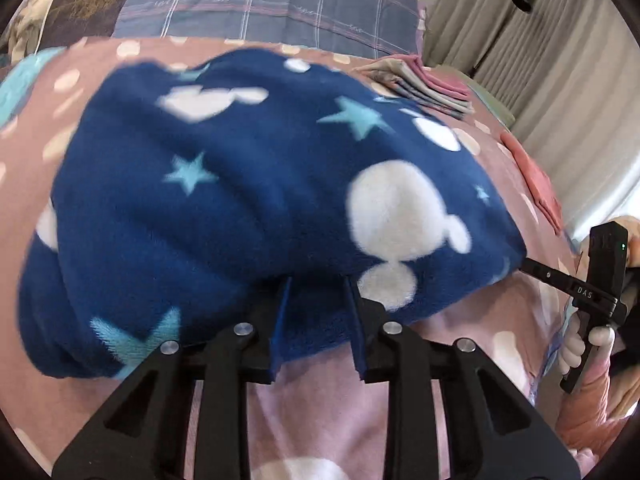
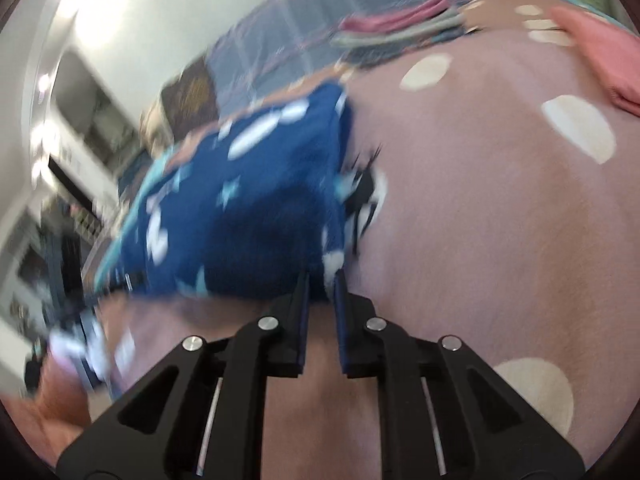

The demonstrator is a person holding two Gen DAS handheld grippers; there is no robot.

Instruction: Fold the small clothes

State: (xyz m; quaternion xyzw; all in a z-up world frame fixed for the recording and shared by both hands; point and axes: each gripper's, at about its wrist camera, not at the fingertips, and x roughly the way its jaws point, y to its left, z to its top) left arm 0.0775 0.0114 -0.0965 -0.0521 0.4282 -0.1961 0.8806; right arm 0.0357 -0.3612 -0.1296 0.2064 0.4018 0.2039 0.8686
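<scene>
Two black claws sit nearest, one in each of the person's hands. From its own camera, the left claw (image 1: 316, 292) has its fingers a little apart, with the near edge of the blue fleece (image 1: 256, 200) between them. I cannot tell if the pads press on it. The right claw (image 2: 322, 284) is nearly closed and pinches the near right corner of the same fleece (image 2: 248, 208); its camera is quite blurry. In the left view the right claw (image 1: 528, 266) pokes in from the right and meets that corner, with a gloved hand (image 1: 588, 344) on its handle.

This blue fleece, with white shapes and light blue stars, lies bunched up on the bed (image 1: 500, 320), which has a pink cover with pale dots. I think it is soft, thick and light. It will flop and sag, not stay flat, and it should not slip much because it is fuzzy. It looks best to hold it at the edges and corners, not in the puffy middle.

Far off on the right sits a pile of folded clothes (image 1: 424, 84). A pink cloth (image 1: 532, 184) lies further right, near the edge of the bed. At the far end is a checked pillow (image 1: 280, 4), and curtains (image 1: 560, 80) hang on the right. Nothing lies on the fleece, and the pile is well apart from it, so I think nothing is in the way.
</scene>
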